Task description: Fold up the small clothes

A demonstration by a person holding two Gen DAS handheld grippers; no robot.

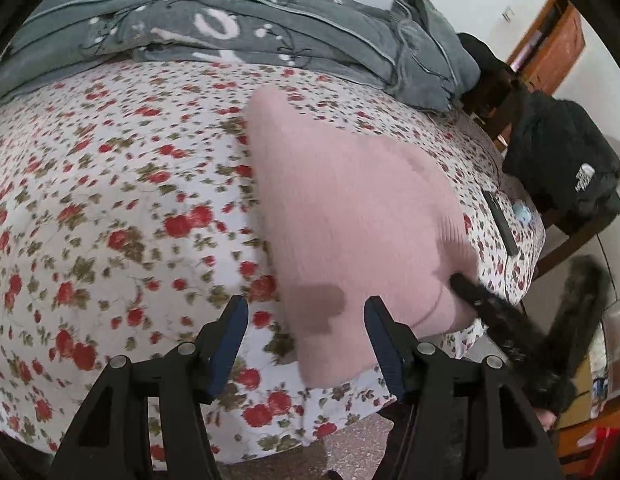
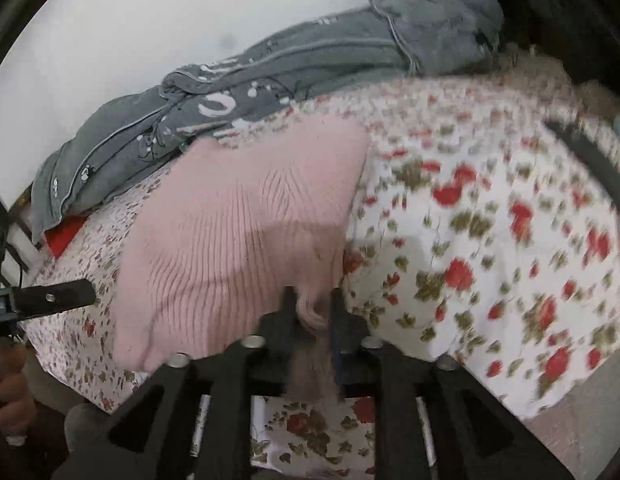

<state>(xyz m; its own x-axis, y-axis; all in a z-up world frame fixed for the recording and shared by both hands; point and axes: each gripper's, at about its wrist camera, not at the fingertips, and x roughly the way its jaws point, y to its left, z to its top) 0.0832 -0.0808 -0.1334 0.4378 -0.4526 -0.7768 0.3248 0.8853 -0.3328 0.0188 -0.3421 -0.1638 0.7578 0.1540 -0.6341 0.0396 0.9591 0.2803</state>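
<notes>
A pink ribbed knit garment (image 1: pixel 350 216) lies folded on the bed's floral sheet (image 1: pixel 109 200), near the bed's front edge. My left gripper (image 1: pixel 305 320) is open and empty, its fingers straddling the garment's near corner just above it. My right gripper (image 2: pixel 312 300) is shut on the pink garment's (image 2: pixel 237 232) near edge, with knit bunched between the jaws. The right gripper's finger also shows in the left wrist view (image 1: pixel 482 300) at the garment's right edge. The left gripper's finger shows in the right wrist view (image 2: pixel 53 298) at the garment's left.
A grey blanket (image 1: pixel 237 24) is heaped along the wall at the bed's far side. A black remote (image 1: pixel 500 226) and a small blue object (image 1: pixel 522 212) lie near the bed's right edge. A black jacket (image 1: pixel 562 160) sits on a chair beside the bed.
</notes>
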